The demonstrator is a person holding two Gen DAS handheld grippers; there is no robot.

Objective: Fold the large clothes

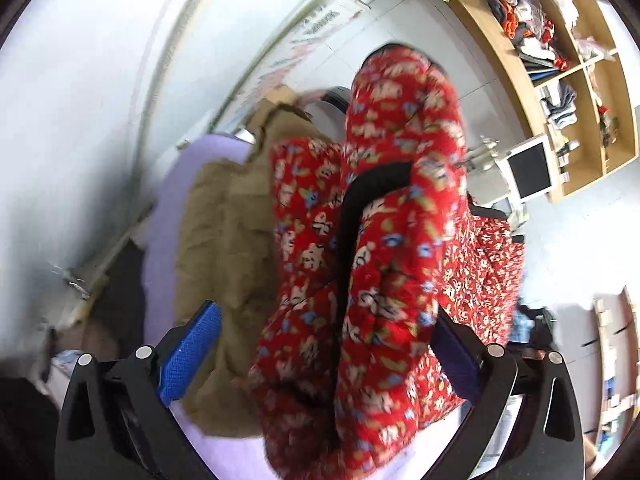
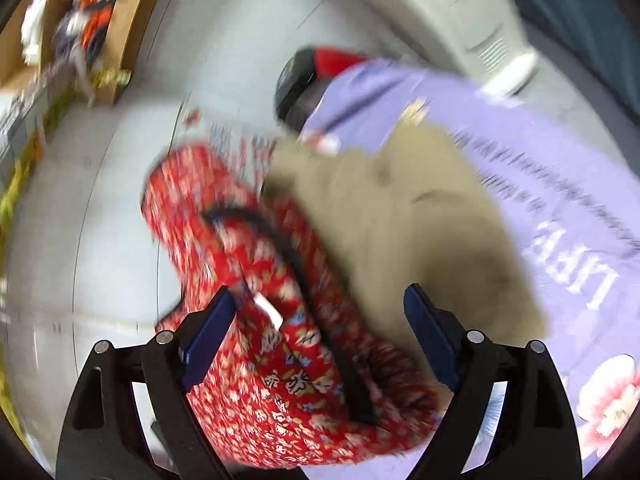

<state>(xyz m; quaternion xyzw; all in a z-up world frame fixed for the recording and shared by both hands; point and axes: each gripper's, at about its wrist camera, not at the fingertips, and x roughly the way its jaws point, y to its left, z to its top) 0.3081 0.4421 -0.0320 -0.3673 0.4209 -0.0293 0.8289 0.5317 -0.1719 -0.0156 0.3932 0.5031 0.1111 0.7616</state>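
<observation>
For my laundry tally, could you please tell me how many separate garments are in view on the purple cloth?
2: a red floral garment lying between both grippers' open fingers, and a tan garment beside it. Others may be hidden underneath.

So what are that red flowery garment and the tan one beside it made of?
The red garment looks like padded, quilted cotton: puffy, matte, printed with flowers, edged in black trim. The tan garment seems a plain matte woven fabric, creased and without sheen. Motion blur leaves both uncertain.

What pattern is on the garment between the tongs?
Red with small pale flowers and black trim; clearest in the left wrist view.
</observation>
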